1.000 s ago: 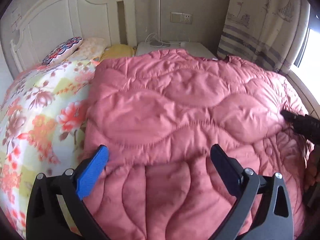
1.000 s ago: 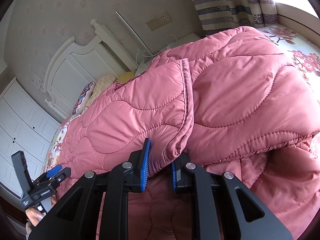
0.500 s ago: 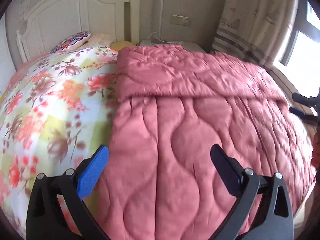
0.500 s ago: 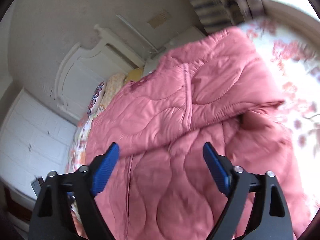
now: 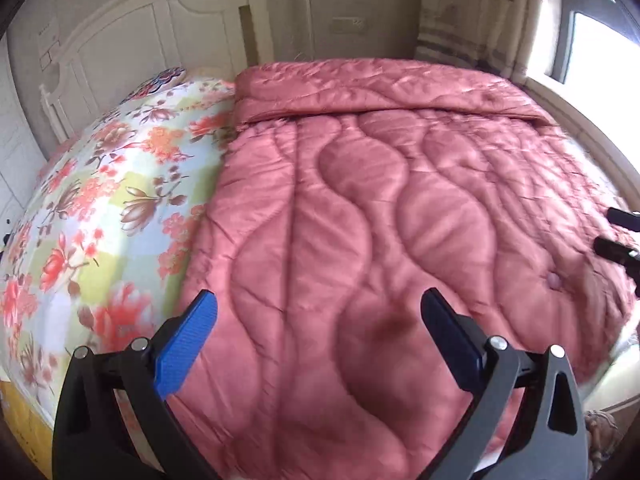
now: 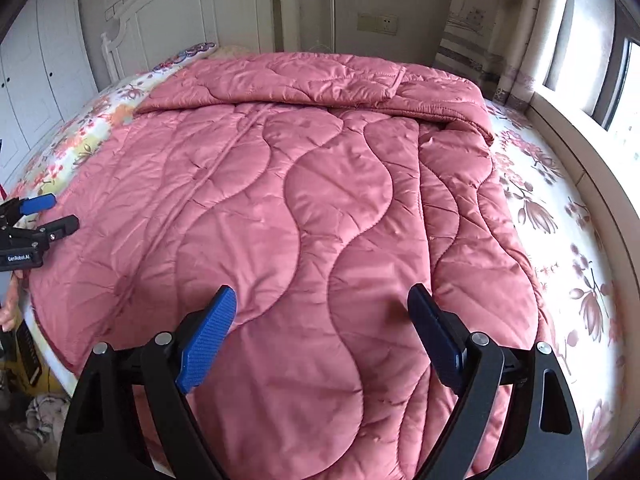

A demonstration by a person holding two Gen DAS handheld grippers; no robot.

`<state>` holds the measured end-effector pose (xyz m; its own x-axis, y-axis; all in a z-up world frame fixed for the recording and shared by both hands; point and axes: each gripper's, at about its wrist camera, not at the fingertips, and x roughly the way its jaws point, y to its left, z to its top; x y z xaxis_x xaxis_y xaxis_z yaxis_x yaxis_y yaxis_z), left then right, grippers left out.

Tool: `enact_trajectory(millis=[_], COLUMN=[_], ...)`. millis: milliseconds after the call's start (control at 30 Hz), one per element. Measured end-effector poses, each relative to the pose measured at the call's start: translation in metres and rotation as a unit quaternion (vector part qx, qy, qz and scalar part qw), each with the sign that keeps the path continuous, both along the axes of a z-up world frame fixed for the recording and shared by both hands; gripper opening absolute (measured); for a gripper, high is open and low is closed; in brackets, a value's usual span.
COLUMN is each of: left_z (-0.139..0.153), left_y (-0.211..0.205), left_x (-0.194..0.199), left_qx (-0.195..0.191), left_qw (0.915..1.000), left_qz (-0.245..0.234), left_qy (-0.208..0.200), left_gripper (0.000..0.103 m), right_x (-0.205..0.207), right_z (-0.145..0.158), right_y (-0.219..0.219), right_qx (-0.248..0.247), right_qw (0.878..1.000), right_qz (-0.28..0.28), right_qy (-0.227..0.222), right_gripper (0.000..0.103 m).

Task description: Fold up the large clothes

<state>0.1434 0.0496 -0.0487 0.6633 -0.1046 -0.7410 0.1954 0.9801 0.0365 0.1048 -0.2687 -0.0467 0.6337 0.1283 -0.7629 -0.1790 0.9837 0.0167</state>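
Currently: Both Grippers Standing Spread Above the Folded Garment

Compared with a second ago, the right gripper (image 6: 320, 316) is no longer pinching the edge of the pink quilted garment (image 6: 304, 208); its jaws are standing wide apart with nothing between them. The left gripper (image 5: 318, 318) is staying spread and empty, as before. The garment's far portion is now lying folded over itself near the headboard (image 6: 192, 4), and the garment is resting flat on the bed's floral sheet (image 5: 100, 208).

The garment's near edge is being cut off behind both grippers' frames. Motion blur is softening the left wrist view.

Only the right wrist view is showing the sheet beside the window and the white wardrobe (image 6: 36, 64).
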Motion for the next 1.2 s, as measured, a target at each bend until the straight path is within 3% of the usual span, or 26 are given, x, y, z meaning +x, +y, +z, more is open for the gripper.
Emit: enact_trajectory(millis=[67,133,200,233,333,400,567,633,700,833,967,1067,1200], left_z=[-0.006,-0.027,-0.031,-0.031,-0.028,-0.028,-0.029,-0.030,-0.029,-0.029,-0.029,-0.029,-0.021], left_y=[-0.021,-0.045,-0.046,-0.044,-0.038,-0.037,-0.037,-0.037,-0.038,-0.038,-0.037,-0.036,-0.027], left_x=[-0.018,-0.027,-0.033,-0.032,-0.026,-0.027,-0.028,-0.029,-0.029,-0.030,-0.031,-0.031,-0.033], left_qx=[0.000,0.045,0.033,0.024,0.013,0.011,0.013,0.013,0.014,0.013,0.012,0.010,-0.006], left_qw=[0.9995,0.9979,0.9989,0.9993,0.9991,0.9992,0.9992,0.9993,0.9992,0.9993,0.9993,0.9993,0.9992], left_qz=[-0.032,-0.045,-0.030,-0.028,-0.036,-0.037,-0.036,-0.036,-0.036,-0.034,-0.034,-0.036,-0.040], left_qy=[0.002,0.013,-0.017,-0.011,0.016,0.013,0.006,0.006,0.006,0.003,0.000,-0.003,0.000], left_gripper=[0.101,0.101,0.101,0.101,0.101,0.101,0.101,0.101,0.101,0.101,0.101,0.101,0.101], right_x=[-0.017,-0.032,-0.034,-0.039,-0.038,-0.036,-0.042,-0.034,-0.031,-0.031,-0.033,-0.021,-0.025], right_z=[0.003,-0.004,-0.024,-0.027,-0.026,-0.019,-0.005,-0.022,-0.027,-0.020,-0.009,-0.026,-0.022], right_y=[0.011,0.028,0.043,0.042,0.037,0.036,0.043,0.047,0.043,0.040,0.025,0.002,-0.003], right_qx=[-0.002,-0.011,-0.031,-0.023,-0.013,-0.022,-0.029,-0.038,-0.014,-0.019,-0.017,0.001,0.010], right_qw=[1.000,0.999,0.998,0.998,0.998,0.998,0.997,0.997,0.998,0.998,0.999,1.000,1.000], right_qz=[0.020,0.046,0.062,0.056,0.057,0.052,0.062,0.066,0.064,0.059,0.027,0.000,0.011], right_qy=[-0.014,-0.018,0.007,-0.019,-0.005,0.006,-0.026,0.005,0.000,0.009,-0.025,0.005,-0.005], right_gripper=[0.085,0.087,0.089,0.089,0.089,0.089,0.089,0.090,0.092,0.091,0.091,0.093,0.092])
